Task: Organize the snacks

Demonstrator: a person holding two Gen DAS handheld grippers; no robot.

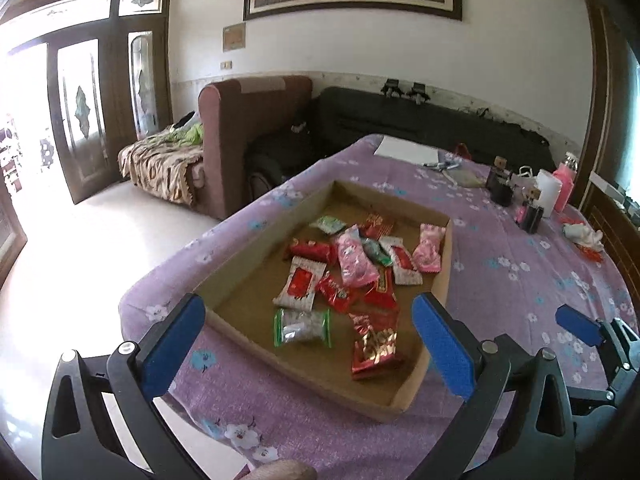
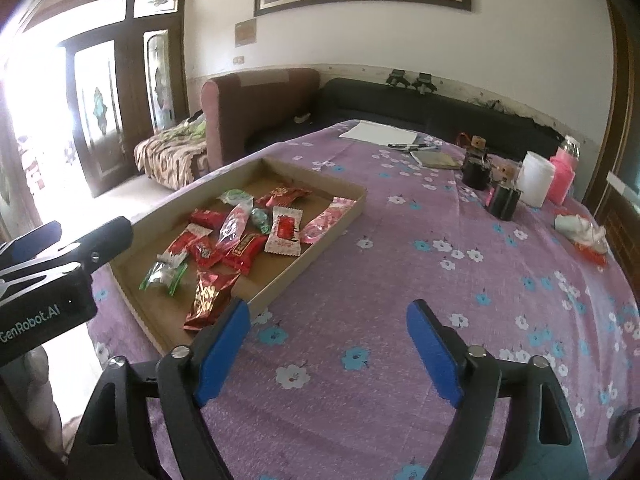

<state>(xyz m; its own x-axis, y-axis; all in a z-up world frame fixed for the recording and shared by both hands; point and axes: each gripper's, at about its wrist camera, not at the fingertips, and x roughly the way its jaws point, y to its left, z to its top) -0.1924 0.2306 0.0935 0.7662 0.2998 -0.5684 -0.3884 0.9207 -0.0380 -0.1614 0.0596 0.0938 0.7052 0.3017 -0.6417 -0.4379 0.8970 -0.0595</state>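
Both the left gripper (image 1: 308,346) and right gripper (image 2: 328,350) are held wide and empty, so a snack (image 1: 303,326) at 12 o'clock in the cardboard tray (image 1: 256,220) is judged next to be grasped.

Tablecloth (image 2: 400,280) is purple with little white and blue flowers all over. Tray (image 1: 442,264) is plain brown cardboard. Snack packets (image 1: 352,268) inside are mostly red, plus 2 pink ones, some red-and-white wrappers, and a clear one with green ends (image 1: 303,326). Gripper pads (image 2: 224,354) are bright blue on black frames. Pink bottle (image 2: 562,176) and white jar (image 2: 536,178) at the back.
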